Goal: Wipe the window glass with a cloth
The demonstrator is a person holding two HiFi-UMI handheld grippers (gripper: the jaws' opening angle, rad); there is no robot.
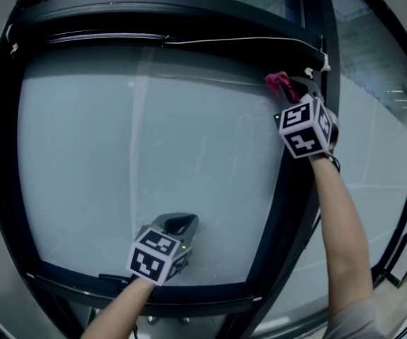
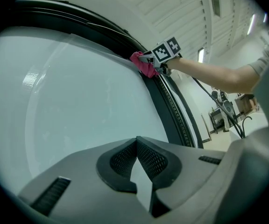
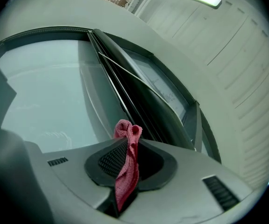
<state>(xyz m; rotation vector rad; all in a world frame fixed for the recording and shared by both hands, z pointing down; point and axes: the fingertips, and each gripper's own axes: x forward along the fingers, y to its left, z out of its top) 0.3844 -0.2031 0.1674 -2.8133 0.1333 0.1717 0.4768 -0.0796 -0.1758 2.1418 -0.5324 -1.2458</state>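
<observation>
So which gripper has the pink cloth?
The right gripper, raised high, pinches the cloth. The left gripper, lower down, holds nothing.

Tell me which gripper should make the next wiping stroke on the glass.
Right. The right gripper is shut on the pink cloth, up at the top right corner of the window glass. The left gripper is shut and empty, low on the glass.
</observation>
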